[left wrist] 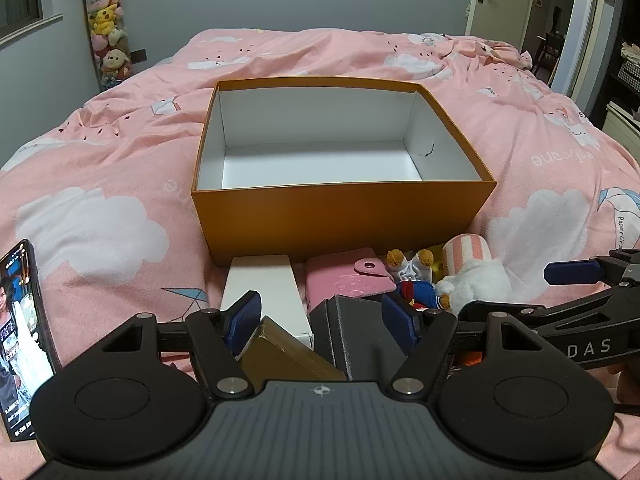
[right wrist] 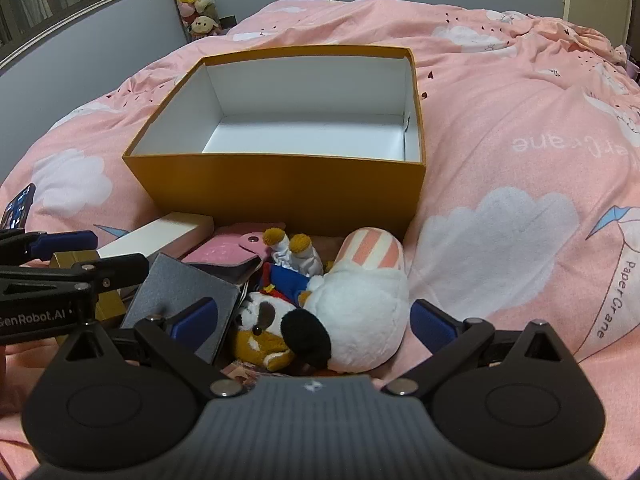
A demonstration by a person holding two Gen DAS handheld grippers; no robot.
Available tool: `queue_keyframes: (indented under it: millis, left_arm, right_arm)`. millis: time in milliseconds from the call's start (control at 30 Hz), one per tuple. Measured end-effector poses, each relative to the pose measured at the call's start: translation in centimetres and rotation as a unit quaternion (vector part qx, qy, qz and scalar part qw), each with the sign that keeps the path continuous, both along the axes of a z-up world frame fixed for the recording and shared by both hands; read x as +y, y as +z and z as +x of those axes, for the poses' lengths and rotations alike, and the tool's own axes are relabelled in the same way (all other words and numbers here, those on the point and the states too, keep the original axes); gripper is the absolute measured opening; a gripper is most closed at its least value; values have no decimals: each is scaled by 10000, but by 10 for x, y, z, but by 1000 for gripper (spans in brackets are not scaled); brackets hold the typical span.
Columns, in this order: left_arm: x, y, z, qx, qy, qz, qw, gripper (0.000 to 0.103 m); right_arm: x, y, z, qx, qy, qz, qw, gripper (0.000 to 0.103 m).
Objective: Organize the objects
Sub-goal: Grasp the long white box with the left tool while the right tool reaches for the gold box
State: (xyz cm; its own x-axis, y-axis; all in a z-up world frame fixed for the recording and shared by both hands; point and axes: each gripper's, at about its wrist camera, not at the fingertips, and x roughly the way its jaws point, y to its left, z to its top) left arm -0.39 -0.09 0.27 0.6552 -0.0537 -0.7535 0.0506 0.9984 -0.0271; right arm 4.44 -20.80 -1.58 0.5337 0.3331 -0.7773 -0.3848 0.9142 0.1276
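An open orange box [left wrist: 340,216] [right wrist: 280,184] with a bare white inside stands on the bed. In front of it lies a pile: a long white box [left wrist: 264,288], a pink wallet [left wrist: 352,280], a gold box [left wrist: 288,356], a dark grey box [left wrist: 356,332] [right wrist: 180,292], a small doll in blue [right wrist: 288,280], a brown-and-white plush with a black ear [right wrist: 280,332] and a big white plush [right wrist: 360,312]. My left gripper [left wrist: 322,320] is open over the gold and grey boxes. My right gripper [right wrist: 314,320] is open wide, its fingers on either side of the plush toys.
A lit phone [left wrist: 24,320] lies on the pink quilt [left wrist: 540,200] at the left. A tall column of plush toys [left wrist: 106,20] stands in the far corner. A door [left wrist: 500,0] is at the back right, a window at the left.
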Motion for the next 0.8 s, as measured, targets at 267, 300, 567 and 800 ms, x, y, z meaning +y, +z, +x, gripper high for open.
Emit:
queue_keyframes:
  millis: [267,300,567,800]
  left_arm:
    - [0,0,0,26,8,-15,10000,79]
    - [0,0,0,36,6,-23,10000,79]
    - [14,4,15,397,-59,-374,9985,72]
    - [27,9,41,894,-234,-604,9939,69]
  right_arm:
    - [2,0,0,44,64,-28,10000,102]
    - [2,0,0,58,70,-28,10000,102]
    - [6,-1,9,229,306,17,9993,102]
    - [18,4,28,312,652,38,9974,88]
